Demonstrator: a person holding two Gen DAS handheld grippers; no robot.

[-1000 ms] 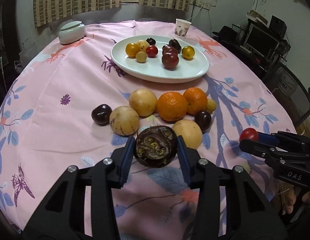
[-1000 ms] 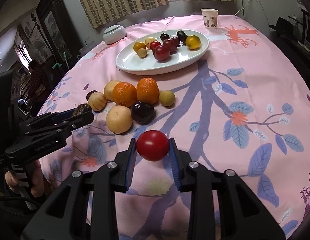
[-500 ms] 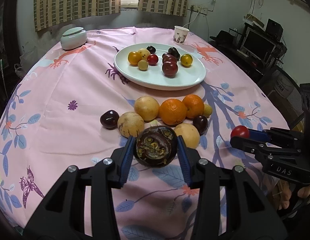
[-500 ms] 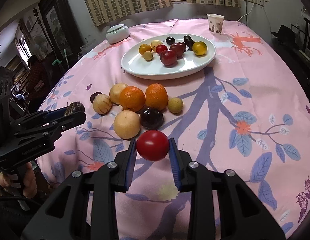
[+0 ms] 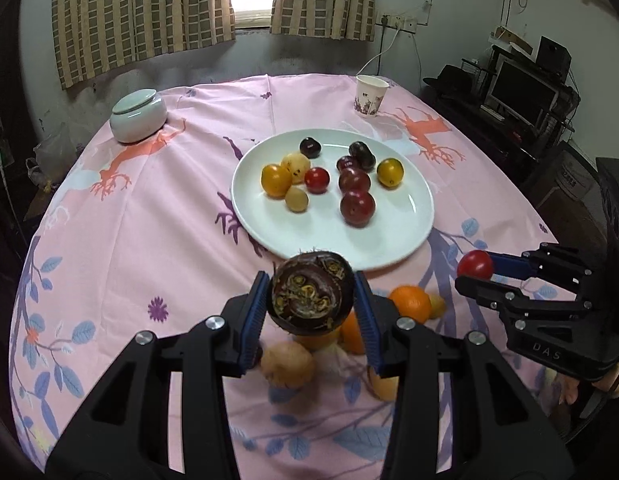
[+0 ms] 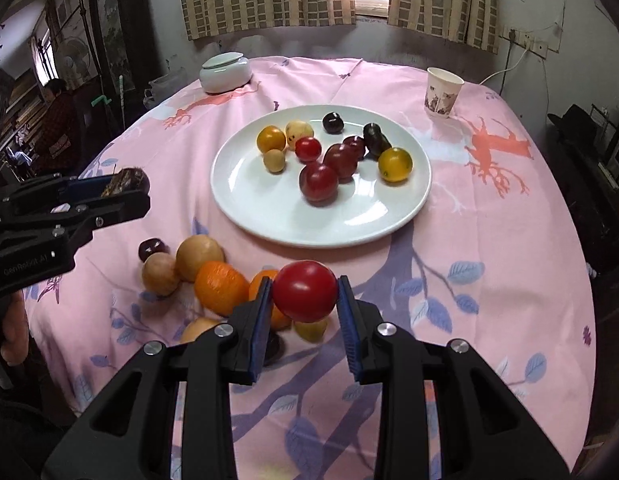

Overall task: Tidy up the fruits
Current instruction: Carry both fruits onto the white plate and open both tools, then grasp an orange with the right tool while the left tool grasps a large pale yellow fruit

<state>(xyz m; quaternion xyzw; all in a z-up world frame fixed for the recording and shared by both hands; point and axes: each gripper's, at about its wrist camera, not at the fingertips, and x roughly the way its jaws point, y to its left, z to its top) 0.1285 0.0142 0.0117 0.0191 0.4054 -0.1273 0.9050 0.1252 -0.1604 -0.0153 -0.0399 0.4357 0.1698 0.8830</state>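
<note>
My left gripper [image 5: 312,300] is shut on a dark brown mangosteen [image 5: 312,294] and holds it above the loose fruits, just short of the white plate [image 5: 405,236]. My right gripper [image 6: 304,295] is shut on a red tomato [image 6: 304,290], also above the loose fruits. The plate [image 6: 245,204] holds several small fruits: yellow, red and dark ones. Oranges [image 6: 220,288], tan round fruits [image 6: 198,257] and a dark fruit [image 6: 152,249] lie on the pink cloth in front of the plate. Each gripper shows in the other's view: the right [image 5: 475,270] and the left [image 6: 127,190].
A paper cup [image 5: 370,90] stands behind the plate at the right. A white lidded jar [image 5: 138,114] stands at the back left. The round table's edge drops off at the right, near shelves and a monitor [image 5: 521,90]. A person [image 6: 57,120] sits at far left.
Both grippers have risen and moved forward toward the plate with their fruits held. The loose fruits now lie under the fingers instead of ahead of them.
</note>
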